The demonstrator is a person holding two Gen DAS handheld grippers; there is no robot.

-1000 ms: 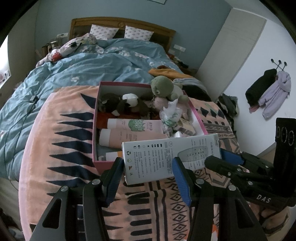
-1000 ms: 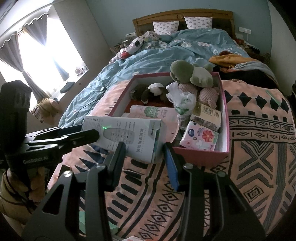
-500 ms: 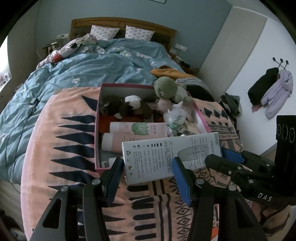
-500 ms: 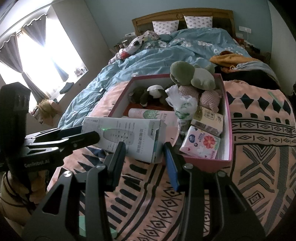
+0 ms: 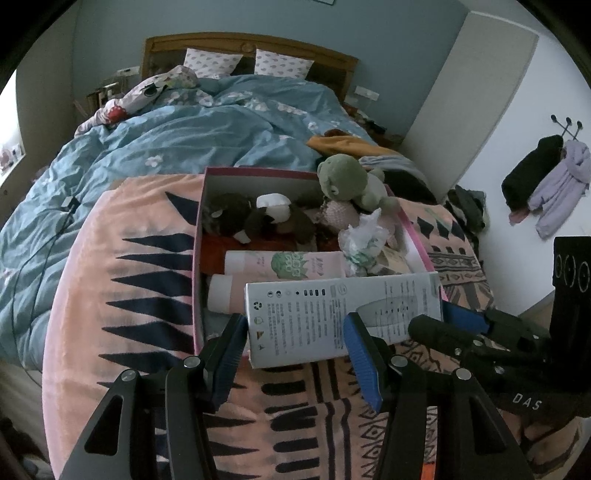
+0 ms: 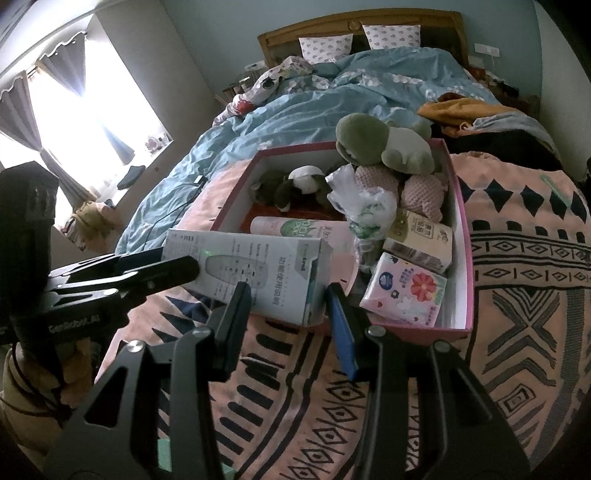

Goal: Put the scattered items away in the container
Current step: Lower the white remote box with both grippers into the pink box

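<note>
A white printed carton (image 5: pixel 343 317) hangs over the near edge of a pink-walled box (image 6: pixel 466 236), each end pinched by a gripper. The left gripper (image 5: pixel 293 343) clamps one end between its blue-padded fingers, and the right gripper (image 6: pixel 290 306) clamps the other, so the carton spans the box's near rim without resting inside it. The right-wrist view shows the left gripper's black fingers biting the carton's far end from the side.

Inside the box, just beyond the carton, lie two pink tubes (image 5: pixel 284 264) side by side. A floral tissue pack (image 6: pixel 404 291) and a tan packet (image 6: pixel 421 240) sit in the box's near right corner. A crumpled plastic bag (image 6: pixel 364 206) stands mid-box. At the box's far end a dark plush animal (image 5: pixel 258 218) lies low, while a green plush toy (image 6: pixel 384 144) perches on pink knitted toys (image 6: pixel 402 188) at the back rim.

The box sits on a peach blanket with dark zigzag patterns (image 5: pixel 140 295), spread over a bed. Beyond the box, a rumpled blue duvet (image 5: pixel 192 136) runs up to two spotted pillows (image 5: pixel 243 64) and a wooden headboard (image 6: pixel 354 22).
</note>
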